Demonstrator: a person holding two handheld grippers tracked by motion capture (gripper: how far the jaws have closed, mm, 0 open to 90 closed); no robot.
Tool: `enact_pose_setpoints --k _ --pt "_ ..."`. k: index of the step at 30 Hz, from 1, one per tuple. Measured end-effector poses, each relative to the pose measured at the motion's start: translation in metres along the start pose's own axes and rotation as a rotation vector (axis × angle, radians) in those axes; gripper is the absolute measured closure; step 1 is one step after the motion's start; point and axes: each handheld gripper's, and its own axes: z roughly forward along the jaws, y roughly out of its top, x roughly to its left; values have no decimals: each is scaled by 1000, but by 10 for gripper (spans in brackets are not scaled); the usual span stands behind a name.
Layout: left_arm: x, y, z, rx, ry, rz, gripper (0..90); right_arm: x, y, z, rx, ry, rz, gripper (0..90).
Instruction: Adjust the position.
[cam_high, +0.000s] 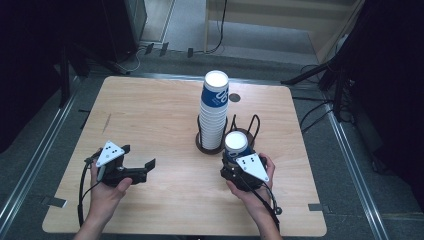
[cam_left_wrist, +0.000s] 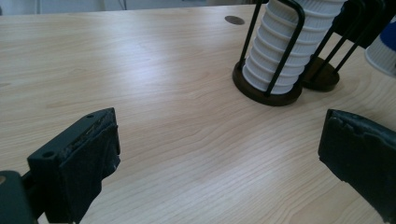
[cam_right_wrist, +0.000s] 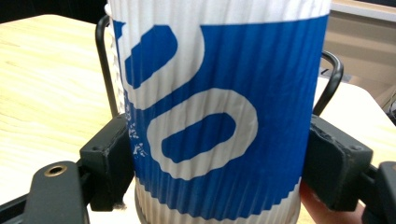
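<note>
Right gripper (cam_high: 239, 161) clamps a light, crushable ribbed paper cup (cam_right_wrist: 210, 116) mid-wall near the desk's front edge; left gripper (cam_high: 137, 161) jaws apart, empty.

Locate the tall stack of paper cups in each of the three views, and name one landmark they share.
High view: stack of cups stands upside down at table centre, in a black wire holder.
Left gripper view: upper right, ribbed white rims behind wire bars.
Right gripper view: the stack is not in it; a single blue-and-white cup sits between the jaws.
Shared landmark: wooden tabletop.
</note>
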Motion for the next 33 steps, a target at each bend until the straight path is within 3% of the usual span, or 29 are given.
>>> enact_pose_setpoints --k 10,22,25,33 --pt "-11 14 9 -26 -22 -2 0 10 -2 1 -4 7 -30 199" --pt "-29 8 14 -2 -103 44 0 21 -4 0 -14 5 -83 201" --pt "-32 8 14 -9 -129 36 0 27 -5 0 -18 5 -110 202" --pt "-33 7 15 -3 -152 38 0 34 -6 -1 -25 12 -162 204"
